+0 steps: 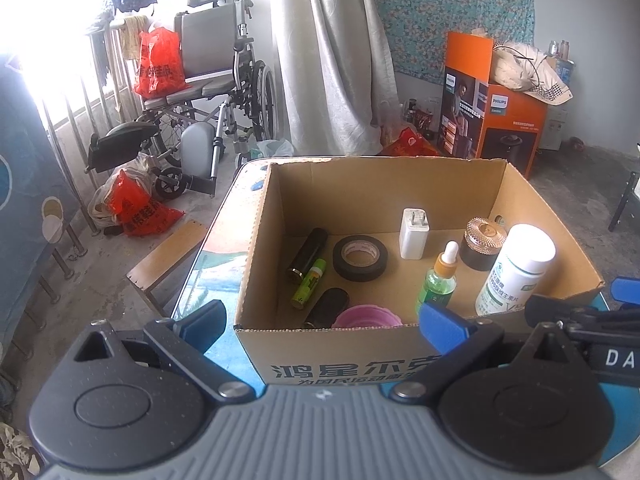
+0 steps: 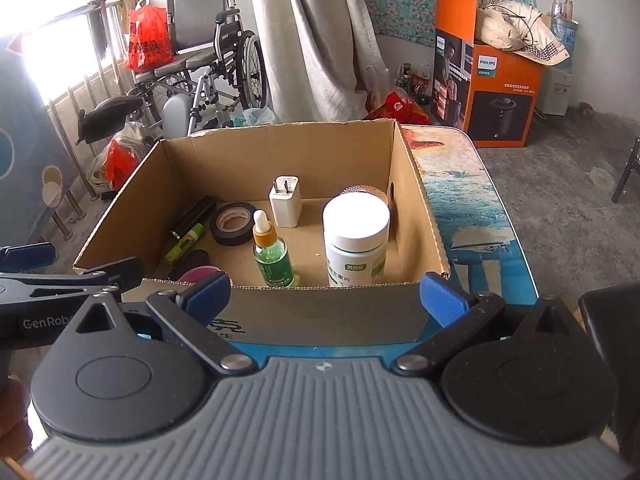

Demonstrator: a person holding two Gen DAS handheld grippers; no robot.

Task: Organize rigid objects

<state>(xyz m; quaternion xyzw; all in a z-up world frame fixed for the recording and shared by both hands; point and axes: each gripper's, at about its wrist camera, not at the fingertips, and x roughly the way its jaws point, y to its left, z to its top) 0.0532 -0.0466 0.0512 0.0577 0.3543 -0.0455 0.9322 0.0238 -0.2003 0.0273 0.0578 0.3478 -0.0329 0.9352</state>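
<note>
An open cardboard box [image 1: 256, 240] [image 2: 416, 200] stands on a table with a blue sea print [image 2: 480, 216]. Inside it are a white pill bottle [image 1: 516, 272] [image 2: 354, 236], a green dropper bottle [image 1: 440, 276] [image 2: 272, 256], a white charger plug [image 1: 414, 234] [image 2: 286, 202], a black tape roll [image 1: 360, 258] [image 2: 234, 222], a dark jar with a ribbed lid [image 1: 482, 244], a black tube [image 1: 308, 254], a green battery [image 1: 308, 282] and a pink cup [image 1: 366, 316]. My left gripper [image 1: 322, 322] and right gripper [image 2: 326, 290] both stand open and empty before the box's near wall.
A wheelchair [image 1: 216, 92] with red bags stands by the window at the back left. A curtain [image 1: 332, 56] hangs behind the box. An orange appliance carton [image 1: 496, 112] sits on the floor at the back right. A wooden stool [image 1: 168, 256] stands left of the table.
</note>
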